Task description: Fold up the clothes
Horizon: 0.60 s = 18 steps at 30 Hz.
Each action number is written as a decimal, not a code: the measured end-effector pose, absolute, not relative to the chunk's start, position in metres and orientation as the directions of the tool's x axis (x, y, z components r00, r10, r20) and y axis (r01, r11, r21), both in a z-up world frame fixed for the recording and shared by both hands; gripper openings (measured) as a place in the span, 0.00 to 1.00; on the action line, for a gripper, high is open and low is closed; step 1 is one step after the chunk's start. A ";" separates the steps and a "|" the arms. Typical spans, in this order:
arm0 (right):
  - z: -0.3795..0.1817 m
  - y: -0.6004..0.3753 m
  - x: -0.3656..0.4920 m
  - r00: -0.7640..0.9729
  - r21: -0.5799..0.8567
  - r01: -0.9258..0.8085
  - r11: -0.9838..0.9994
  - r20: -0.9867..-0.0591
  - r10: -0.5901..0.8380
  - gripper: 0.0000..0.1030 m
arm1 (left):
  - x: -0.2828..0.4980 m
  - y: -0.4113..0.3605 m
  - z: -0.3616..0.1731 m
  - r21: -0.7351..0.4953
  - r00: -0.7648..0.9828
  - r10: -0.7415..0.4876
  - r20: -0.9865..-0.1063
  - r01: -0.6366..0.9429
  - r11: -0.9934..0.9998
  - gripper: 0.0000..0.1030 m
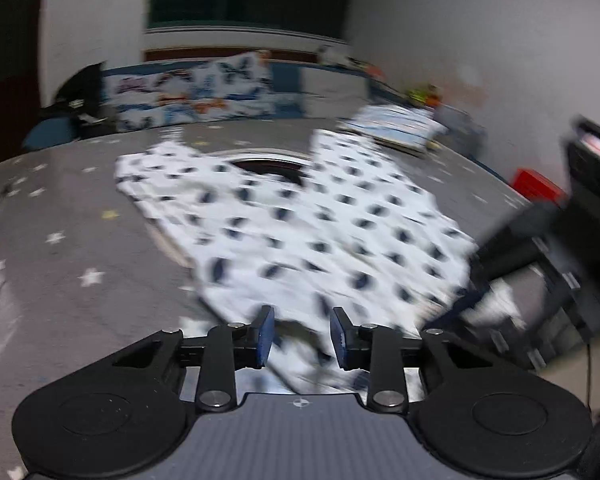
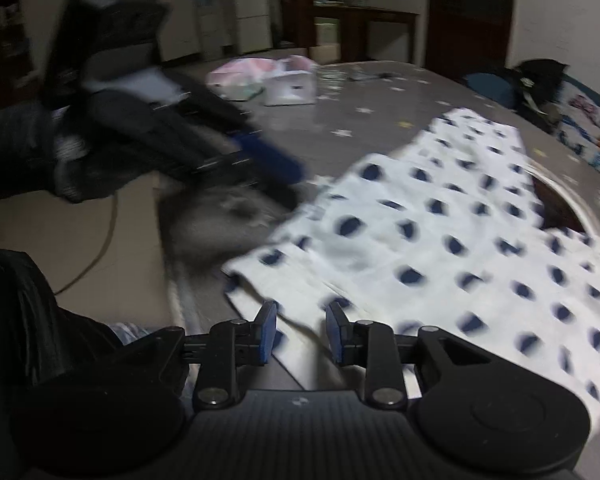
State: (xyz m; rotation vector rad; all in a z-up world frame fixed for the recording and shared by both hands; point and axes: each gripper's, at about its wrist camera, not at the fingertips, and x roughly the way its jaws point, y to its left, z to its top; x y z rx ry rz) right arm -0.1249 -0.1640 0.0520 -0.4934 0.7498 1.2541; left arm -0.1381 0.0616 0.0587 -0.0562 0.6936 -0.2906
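Both our tools, left tool and right tool, gape apart over the white navy-spotted cotton shirt; soft, floppy, we'd pinch the near hem.

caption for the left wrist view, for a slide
Open left gripper hovers at the near edge of a white dotted garment spread on a star-patterned bed.

White garment with dark blue spots; grey bedsheet with white stars.

The garment lay spread on the bed, pillows behind it; the left gripper and right gripper hovered at its near edge
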 end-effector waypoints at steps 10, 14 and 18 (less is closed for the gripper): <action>0.031 -0.131 -0.127 0.016 0.140 -0.975 0.173 -0.733 0.680 0.62 | -0.063 0.105 0.055 -0.104 0.786 -0.115 -0.607 0.065 0.992 0.74; 0.030 -0.131 -0.126 -0.029 0.180 -0.973 0.148 -0.725 0.689 0.72 | -0.017 0.121 0.050 -0.059 0.785 -0.025 -0.619 -0.015 0.998 0.74; 0.029 -0.133 -0.121 -0.069 0.227 -0.964 0.137 -0.714 0.697 0.75 | 0.030 0.135 0.046 -0.030 0.777 0.051 -0.628 -0.090 0.996 0.72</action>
